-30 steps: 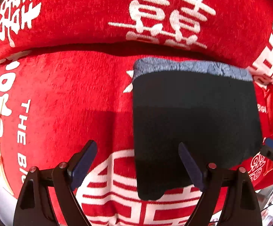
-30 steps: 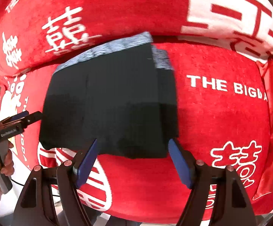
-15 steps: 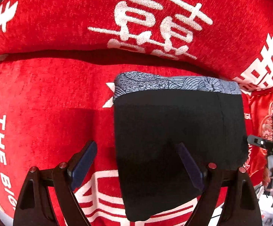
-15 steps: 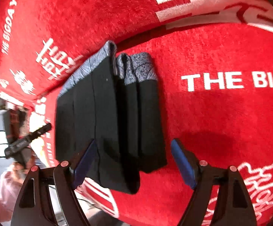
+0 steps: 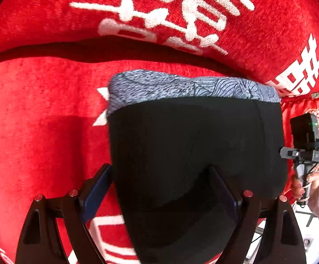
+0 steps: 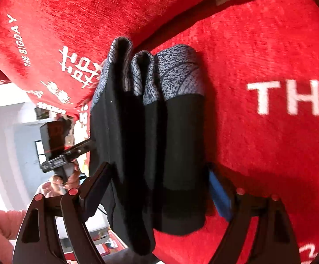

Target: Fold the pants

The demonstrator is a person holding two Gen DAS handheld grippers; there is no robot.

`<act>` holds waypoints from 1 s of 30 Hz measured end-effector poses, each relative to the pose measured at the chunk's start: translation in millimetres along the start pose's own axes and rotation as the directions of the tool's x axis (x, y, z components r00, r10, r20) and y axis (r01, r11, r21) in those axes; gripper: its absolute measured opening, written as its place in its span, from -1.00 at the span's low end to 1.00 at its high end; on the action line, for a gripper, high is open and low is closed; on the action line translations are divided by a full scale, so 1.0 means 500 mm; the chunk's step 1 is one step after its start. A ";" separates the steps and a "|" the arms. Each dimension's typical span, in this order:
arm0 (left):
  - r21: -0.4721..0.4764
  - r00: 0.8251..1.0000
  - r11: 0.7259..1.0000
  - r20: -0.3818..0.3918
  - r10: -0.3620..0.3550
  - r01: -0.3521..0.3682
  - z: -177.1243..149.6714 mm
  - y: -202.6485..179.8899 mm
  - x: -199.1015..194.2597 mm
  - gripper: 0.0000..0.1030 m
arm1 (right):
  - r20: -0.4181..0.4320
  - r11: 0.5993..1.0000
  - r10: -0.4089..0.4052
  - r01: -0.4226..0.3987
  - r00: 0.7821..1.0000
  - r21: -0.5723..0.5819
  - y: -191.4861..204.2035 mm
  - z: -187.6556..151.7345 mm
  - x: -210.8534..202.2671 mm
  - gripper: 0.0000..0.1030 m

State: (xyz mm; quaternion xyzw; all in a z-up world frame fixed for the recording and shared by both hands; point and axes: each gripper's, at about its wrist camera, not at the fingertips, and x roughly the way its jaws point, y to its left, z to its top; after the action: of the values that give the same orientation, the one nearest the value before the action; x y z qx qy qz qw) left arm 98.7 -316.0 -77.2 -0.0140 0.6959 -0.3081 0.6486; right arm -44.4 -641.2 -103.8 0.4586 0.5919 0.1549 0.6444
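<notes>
Both claws, the left claw and right claw, drop closer over the folded black pants on the red sofa cover, the right's jaws just widening, both wide and gripping nothing, suggesting another fold.

surface: red sofa cushion, white lettering | on it: folded black pants, grey waistband

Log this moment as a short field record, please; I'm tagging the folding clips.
garment: black pants with a grey patterned waistband, folded in layers
surface: red cloth with white lettering
left gripper: open, fingers either side of the near end of the pants
right gripper: open, jaws just been opening, pants between the fingers
hold: neither gripper is clamped on the fabric
</notes>
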 end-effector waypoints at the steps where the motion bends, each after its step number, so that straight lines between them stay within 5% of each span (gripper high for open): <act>1: -0.004 1.000 1.000 0.000 -0.002 0.002 0.003 -0.002 0.005 0.73 | -0.004 1.000 0.006 -0.006 1.000 -0.002 -0.001 0.002 0.003 0.69; 6: -0.082 0.998 0.995 0.010 -0.055 0.055 -0.005 0.014 0.016 0.64 | -0.017 0.999 0.020 -0.019 1.000 0.044 -0.011 0.014 0.011 0.69; 9: -0.064 0.998 0.997 0.056 -0.039 0.042 -0.019 -0.007 0.001 0.40 | -0.031 0.997 -0.063 0.064 0.998 0.043 0.006 0.014 0.007 0.36; 11: -0.051 0.996 0.998 0.083 -0.023 0.028 -0.026 -0.027 -0.017 0.25 | -0.023 0.997 -0.047 0.048 0.999 0.059 0.010 0.007 -0.001 0.07; 14: -0.040 0.993 0.998 0.113 -0.036 0.041 -0.031 -0.049 -0.049 0.16 | -0.001 0.995 0.006 -0.006 1.000 0.102 0.014 -0.003 -0.019 -0.11; 21: 0.024 0.991 1.000 0.130 -0.021 0.018 -0.065 -0.122 -0.126 0.16 | -0.008 0.988 0.116 -0.114 0.993 0.101 0.051 -0.043 -0.067 -0.13; 30: -0.046 0.992 0.999 0.122 0.017 -0.011 -0.182 -0.138 -0.163 0.16 | -0.021 0.981 0.174 -0.172 0.984 0.091 0.077 -0.169 -0.081 -0.13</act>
State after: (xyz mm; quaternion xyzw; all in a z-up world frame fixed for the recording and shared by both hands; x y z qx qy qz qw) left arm 2.4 -300.1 23.6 -0.0426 0.6617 -0.2861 0.6917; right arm -117.6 -616.2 -38.7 0.5342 0.5655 0.1905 0.5987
